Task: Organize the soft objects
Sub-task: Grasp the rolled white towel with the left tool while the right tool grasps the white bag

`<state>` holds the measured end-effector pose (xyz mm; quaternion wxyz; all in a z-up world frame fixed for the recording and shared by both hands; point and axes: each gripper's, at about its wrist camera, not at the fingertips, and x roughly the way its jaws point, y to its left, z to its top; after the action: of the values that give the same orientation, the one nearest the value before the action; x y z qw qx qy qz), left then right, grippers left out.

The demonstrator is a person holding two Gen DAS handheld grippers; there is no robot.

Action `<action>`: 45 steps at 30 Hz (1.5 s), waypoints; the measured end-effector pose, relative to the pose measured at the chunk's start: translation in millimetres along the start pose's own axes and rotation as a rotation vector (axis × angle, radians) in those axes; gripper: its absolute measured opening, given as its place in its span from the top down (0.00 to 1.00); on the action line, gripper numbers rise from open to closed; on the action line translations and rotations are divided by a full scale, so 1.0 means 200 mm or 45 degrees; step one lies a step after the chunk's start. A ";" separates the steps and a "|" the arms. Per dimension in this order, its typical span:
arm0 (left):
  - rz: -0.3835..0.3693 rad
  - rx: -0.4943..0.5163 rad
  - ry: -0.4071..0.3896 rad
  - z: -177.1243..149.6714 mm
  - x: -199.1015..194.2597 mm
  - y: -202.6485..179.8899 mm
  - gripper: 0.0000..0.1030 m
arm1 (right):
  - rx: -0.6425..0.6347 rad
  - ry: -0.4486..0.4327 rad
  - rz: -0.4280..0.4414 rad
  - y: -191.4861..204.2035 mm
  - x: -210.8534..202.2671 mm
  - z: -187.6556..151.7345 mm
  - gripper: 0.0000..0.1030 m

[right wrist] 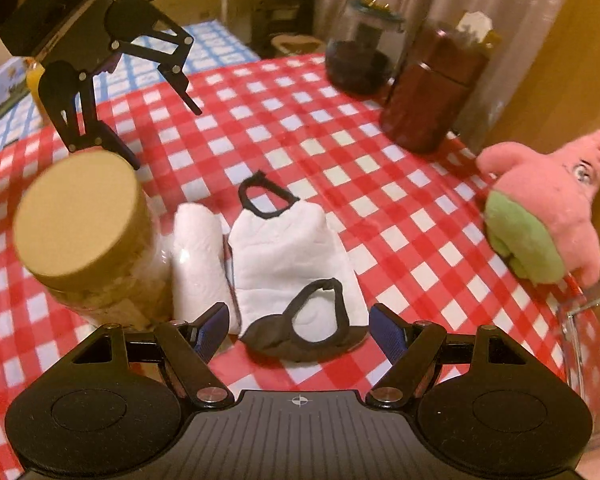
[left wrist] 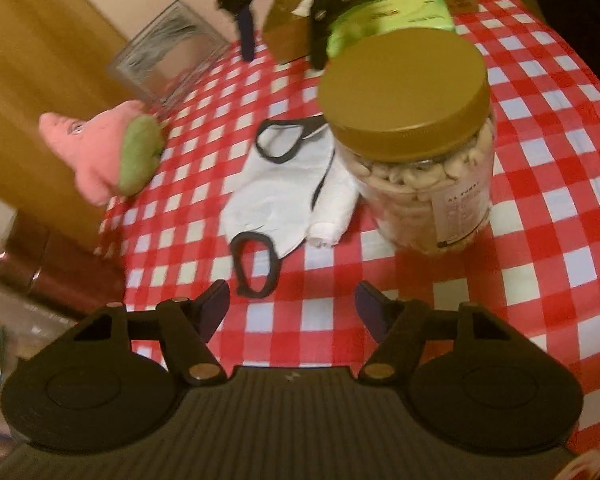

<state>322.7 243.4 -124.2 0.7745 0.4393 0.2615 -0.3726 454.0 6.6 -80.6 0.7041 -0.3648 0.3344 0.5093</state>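
Note:
A white face mask (right wrist: 284, 248) with black ear loops lies flat on the red checked tablecloth (right wrist: 380, 208). A white rolled tissue pack (right wrist: 198, 252) lies against its left side. My right gripper (right wrist: 298, 316) is open, low over the mask's near end, which lies between the fingers without being pressed. My left gripper (left wrist: 292, 300) is open and empty, short of the mask (left wrist: 284, 192) and its near loop. It also shows from the right wrist (right wrist: 164, 136), hanging above the jar. A pink and green plush star (right wrist: 548, 208) sits at the table's edge (left wrist: 100, 152).
A gold-lidded jar of nuts (left wrist: 404, 120) stands right beside the mask. A clear glass box (left wrist: 168, 52) sits past the plush. A dark glass jar (right wrist: 360, 56) and a brown container (right wrist: 436, 92) stand at the far edge. A green pack (left wrist: 388, 16) and cardboard box (left wrist: 288, 28) lie behind the jar.

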 end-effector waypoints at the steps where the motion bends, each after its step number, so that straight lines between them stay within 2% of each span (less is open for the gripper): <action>1: -0.014 0.014 -0.010 -0.01 0.02 0.00 0.34 | -0.008 0.007 0.004 -0.01 0.03 0.00 0.25; 6: -0.087 0.082 -0.047 0.01 0.12 -0.01 0.35 | -0.033 0.034 0.009 -0.05 0.12 0.02 0.25; 9: -0.119 0.154 -0.065 0.03 0.18 -0.03 0.41 | -0.057 0.043 0.006 -0.04 0.15 0.02 0.26; 17: -0.114 0.334 -0.118 0.06 0.28 -0.07 0.50 | -0.068 0.038 0.009 -0.06 0.21 0.04 0.25; 21: -0.106 0.365 -0.128 0.08 0.30 -0.07 0.56 | -0.069 0.042 0.024 -0.06 0.25 0.06 0.26; 23: -0.102 0.364 -0.136 0.08 0.31 -0.07 0.61 | -0.059 0.053 0.033 -0.05 0.28 0.06 0.25; 28: -0.104 0.363 -0.135 0.08 0.33 -0.07 0.85 | -0.022 0.037 0.056 -0.05 0.34 0.09 0.25; 30: -0.102 0.341 -0.133 0.09 0.34 -0.06 0.90 | -0.002 0.026 0.064 -0.06 0.36 0.11 0.25; 37: -0.105 0.236 -0.076 0.06 0.33 -0.03 0.93 | 0.125 0.022 0.114 -0.07 0.47 0.15 0.25; 42: -0.092 0.141 -0.029 -0.02 0.26 -0.01 0.94 | 0.140 0.085 0.130 -0.02 0.55 0.16 0.26; 43: -0.088 0.110 -0.021 -0.04 0.24 0.00 0.94 | 0.139 0.097 0.128 -0.01 0.56 0.17 0.29; 44: -0.081 0.083 -0.014 -0.05 0.23 0.00 0.94 | 0.139 0.110 0.129 0.00 0.57 0.18 0.40; 45: -0.069 0.049 -0.002 -0.07 0.21 0.01 0.94 | 0.134 0.126 0.133 0.00 0.58 0.18 0.46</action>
<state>348.0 241.8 -160.4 0.7558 0.4466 0.2653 -0.3987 486.7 93.1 -159.8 0.6775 -0.3340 0.4136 0.5083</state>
